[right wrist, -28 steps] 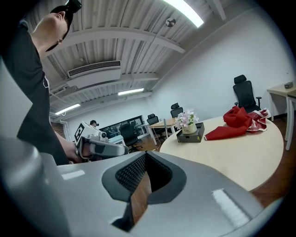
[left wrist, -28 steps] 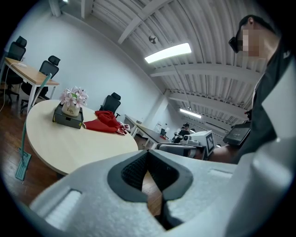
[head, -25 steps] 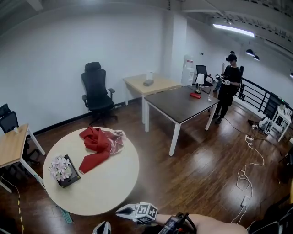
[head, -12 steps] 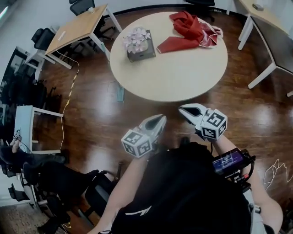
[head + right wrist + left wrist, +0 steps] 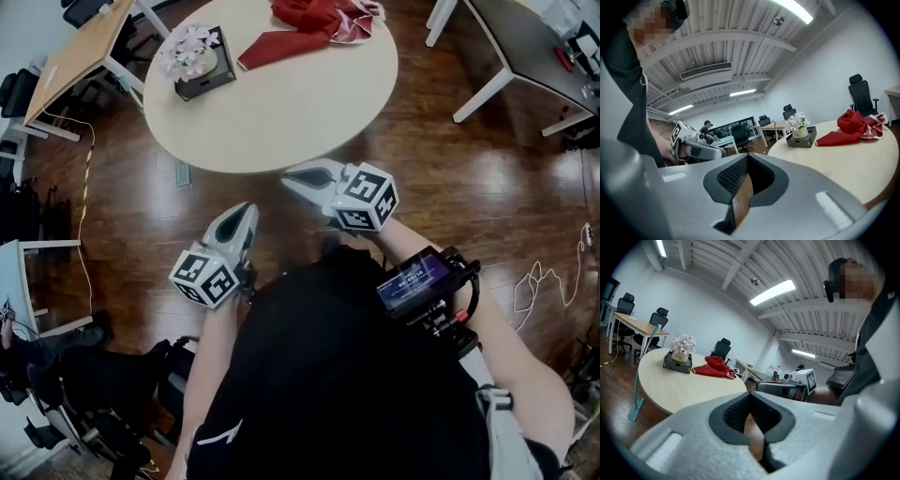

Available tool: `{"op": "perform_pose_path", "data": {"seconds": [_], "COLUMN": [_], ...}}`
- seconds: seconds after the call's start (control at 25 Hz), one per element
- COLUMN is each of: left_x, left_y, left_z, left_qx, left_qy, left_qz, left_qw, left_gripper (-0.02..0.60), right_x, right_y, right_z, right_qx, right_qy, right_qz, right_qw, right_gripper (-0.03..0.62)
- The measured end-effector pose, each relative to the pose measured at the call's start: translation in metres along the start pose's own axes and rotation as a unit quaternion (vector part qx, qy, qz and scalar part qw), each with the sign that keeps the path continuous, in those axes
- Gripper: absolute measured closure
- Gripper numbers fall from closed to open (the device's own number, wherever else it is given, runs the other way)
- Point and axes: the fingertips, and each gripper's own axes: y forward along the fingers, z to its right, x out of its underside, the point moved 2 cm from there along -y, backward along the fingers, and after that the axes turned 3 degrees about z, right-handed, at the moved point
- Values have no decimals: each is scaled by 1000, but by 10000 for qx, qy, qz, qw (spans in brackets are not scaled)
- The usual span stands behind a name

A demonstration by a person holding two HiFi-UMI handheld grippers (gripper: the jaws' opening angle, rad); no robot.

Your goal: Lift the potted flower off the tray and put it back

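We held both grippers low in front of us, over the dark wood floor (image 5: 450,206) on the near side of the round table (image 5: 281,122). L gripper (image 5: 244,214): jaws pressed together w/ nothing btwn them, only floor showing thru the slit behind the tips in its own view. R gripper (image 5: 292,174): same, jaws closed on nothing, tips close to the table's nearest edge, a bit ahead of the L one. The potted flower (image 5: 190,52), pink-white blooms in a small pale pot, sat upright in its dark tray (image 5: 214,80) at the table's far left, near the rim, well apart from both grippers. A crumpled red cloth (image 5: 300,28) lay on the far side, one end just beside the tray; we couldn't tell if it touched. Desks & office chairs stood beyond the table.
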Motion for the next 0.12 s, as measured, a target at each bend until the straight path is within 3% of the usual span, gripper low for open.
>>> {"op": "perform_pose_path", "data": {"seconds": [0.12], "left_x": [1], "left_y": [7], "left_z": [3], "left_qx": [32], "left_qy": [-37], "left_qz": [-25], "left_qw": [10000], "left_gripper": [577], "right_x": [-3], "right_y": [-4], "right_z": [4], "right_qx": [27], "right_qy": [5], "right_qz": [-9], "right_qw": [10000], "right_gripper": [592]}}
